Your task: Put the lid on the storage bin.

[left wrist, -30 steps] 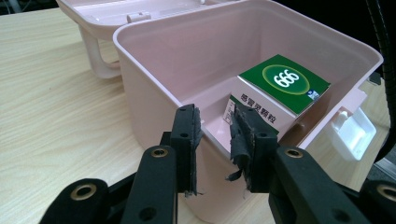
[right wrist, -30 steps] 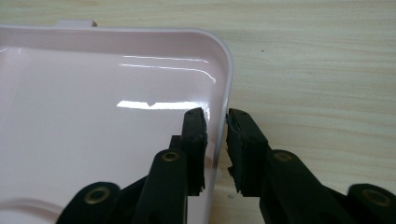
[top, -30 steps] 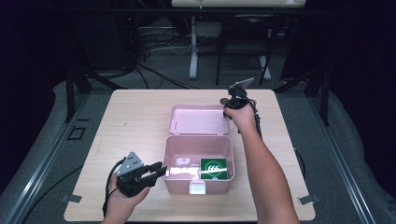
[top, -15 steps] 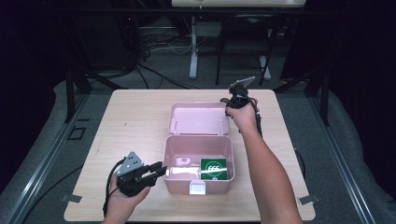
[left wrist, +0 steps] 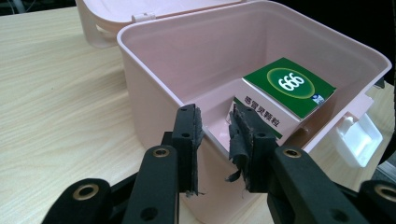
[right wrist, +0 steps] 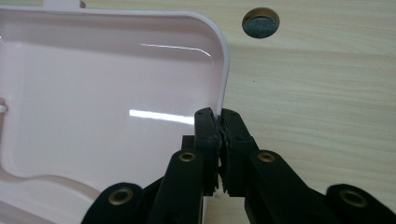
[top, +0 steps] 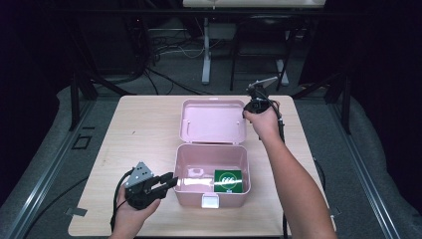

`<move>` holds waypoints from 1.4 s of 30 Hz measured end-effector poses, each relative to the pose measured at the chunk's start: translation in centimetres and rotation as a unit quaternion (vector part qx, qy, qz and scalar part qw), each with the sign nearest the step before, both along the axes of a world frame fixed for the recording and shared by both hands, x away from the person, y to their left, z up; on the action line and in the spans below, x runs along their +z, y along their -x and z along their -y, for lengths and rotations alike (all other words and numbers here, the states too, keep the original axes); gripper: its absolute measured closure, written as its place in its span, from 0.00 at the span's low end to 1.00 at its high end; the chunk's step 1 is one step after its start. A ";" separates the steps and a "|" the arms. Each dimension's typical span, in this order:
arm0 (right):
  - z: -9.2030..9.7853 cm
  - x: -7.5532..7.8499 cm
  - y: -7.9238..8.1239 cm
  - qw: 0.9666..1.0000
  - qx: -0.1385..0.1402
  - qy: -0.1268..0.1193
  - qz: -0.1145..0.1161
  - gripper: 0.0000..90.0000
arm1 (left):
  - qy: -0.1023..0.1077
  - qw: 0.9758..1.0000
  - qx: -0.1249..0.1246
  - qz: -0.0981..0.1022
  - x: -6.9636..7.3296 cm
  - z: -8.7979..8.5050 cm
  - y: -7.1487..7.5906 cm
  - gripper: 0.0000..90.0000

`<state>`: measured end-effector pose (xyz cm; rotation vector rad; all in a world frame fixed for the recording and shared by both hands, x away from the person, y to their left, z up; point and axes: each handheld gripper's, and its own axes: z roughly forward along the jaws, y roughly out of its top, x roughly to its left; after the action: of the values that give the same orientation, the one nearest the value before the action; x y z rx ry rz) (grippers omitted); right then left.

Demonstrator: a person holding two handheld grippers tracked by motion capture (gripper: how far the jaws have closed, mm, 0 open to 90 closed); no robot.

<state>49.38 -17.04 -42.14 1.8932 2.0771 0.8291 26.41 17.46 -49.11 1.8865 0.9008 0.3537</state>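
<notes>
Pink lidded box [top: 211, 174] near the middle of a wooden table [top: 144, 129], its lid [top: 213, 121] lying open on the far side. Right gripper [right wrist: 219, 122] pinched onto the lid's right rim, jaws having just been closing there. Left gripper [left wrist: 215, 128] straddling the box's left wall, narrow gap showing, hold uncertain. Best kept steady at the left while swinging the lid in an arc about its hinge. Inside at right, a green carton [left wrist: 280, 100] reading "666" with Chinese characters.
</notes>
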 end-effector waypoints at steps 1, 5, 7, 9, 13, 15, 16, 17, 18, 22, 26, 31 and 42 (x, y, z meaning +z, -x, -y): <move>0.1 0.2 0.1 1.000 0.003 0.000 0.003 0.97 | 0.000 1.000 0.001 0.000 0.0 0.0 0.0 0.80; 0.4 0.9 0.8 1.000 0.008 -0.005 0.015 0.97 | 0.002 1.000 0.001 0.000 0.0 0.0 0.0 0.80; 0.3 1.2 1.1 1.000 0.009 -0.006 0.022 0.97 | 0.002 1.000 0.001 0.000 0.0 0.1 0.0 0.80; 0.4 1.6 1.4 0.999 0.014 -0.003 0.029 0.97 | 0.001 1.000 0.001 0.001 0.0 0.1 0.0 0.80; 0.5 2.2 2.0 0.999 0.018 -0.008 0.038 0.97 | 0.001 1.000 0.002 0.001 0.0 0.1 0.0 0.80; 0.6 2.5 2.4 0.999 0.021 -0.010 0.046 0.97 | 0.000 1.000 0.003 -0.001 0.0 0.0 -0.1 0.80; 0.6 2.6 2.6 0.998 0.022 -0.011 0.050 0.97 | 0.001 1.000 0.003 -0.001 0.0 0.0 -0.1 0.80; 0.6 2.8 2.8 0.998 0.024 -0.011 0.054 0.97 | 0.001 1.000 0.003 -0.002 -0.1 0.0 -0.1 0.80; 0.6 2.9 3.0 0.998 0.024 -0.013 0.057 0.97 | 0.002 1.000 0.004 -0.002 -0.1 0.0 -0.1 0.80; 0.7 3.5 3.9 0.997 0.029 -0.021 0.071 0.98 | 0.001 1.000 0.005 -0.002 -0.1 0.1 -0.1 0.80; 0.7 3.9 4.8 0.995 0.037 -0.016 0.089 0.98 | 0.004 1.000 0.006 -0.001 -0.1 0.1 -0.1 0.80; 1.0 4.1 5.7 0.994 0.041 -0.026 0.102 0.98 | 0.005 1.000 0.006 0.000 -0.1 0.1 -0.1 0.80; 1.2 4.4 7.8 0.989 0.054 -0.029 0.137 0.98 | 0.004 1.000 0.007 -0.002 -0.1 0.1 -0.1 0.80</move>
<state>41.60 -18.26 -37.72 1.5971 2.0180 1.1183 26.51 17.36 -49.22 1.8744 0.9168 0.3548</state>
